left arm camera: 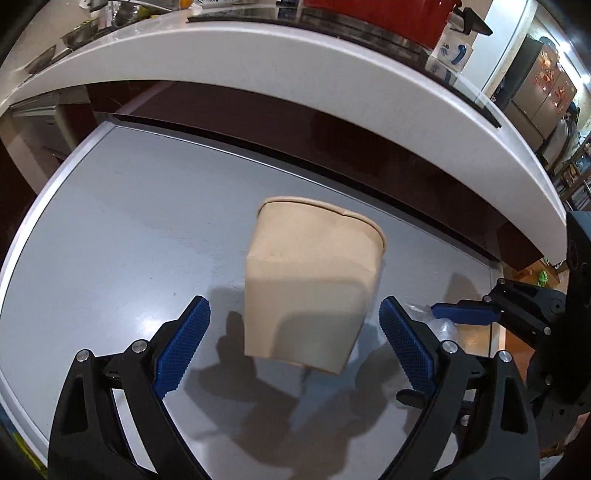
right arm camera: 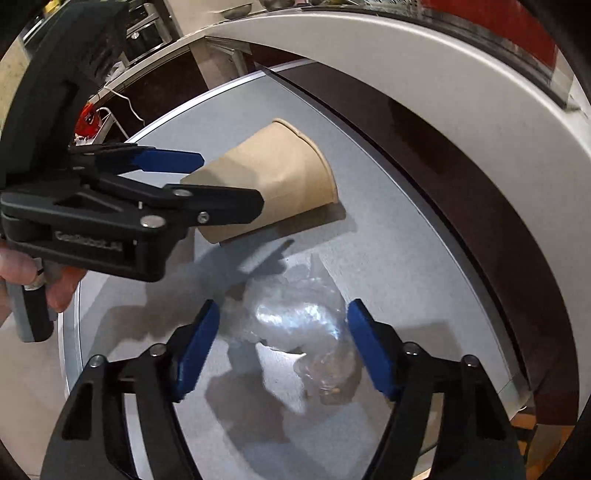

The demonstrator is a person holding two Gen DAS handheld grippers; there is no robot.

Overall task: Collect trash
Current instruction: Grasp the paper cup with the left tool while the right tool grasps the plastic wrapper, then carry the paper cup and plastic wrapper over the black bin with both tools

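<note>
A squashed brown paper cup (left arm camera: 310, 284) lies on its side on the grey tabletop (left arm camera: 129, 221), rim pointing away. My left gripper (left arm camera: 295, 325) is open, its blue pads on either side of the cup's base, not touching it. In the right wrist view the cup (right arm camera: 273, 173) lies further back with the left gripper (right arm camera: 229, 184) around its base. A crumpled clear plastic wrapper (right arm camera: 295, 325) lies on the tabletop (right arm camera: 388, 229) between the open fingers of my right gripper (right arm camera: 284, 332), not squeezed. The right gripper's tip (left arm camera: 461, 314) shows at the right of the left wrist view.
A white counter edge (left arm camera: 295, 66) with a dark panel below overhangs the far side of the table. Bowls and a red pot (left arm camera: 376, 18) stand on the counter. The table's metal rim (left arm camera: 44, 206) curves along the left. A fridge (left arm camera: 543, 99) stands far right.
</note>
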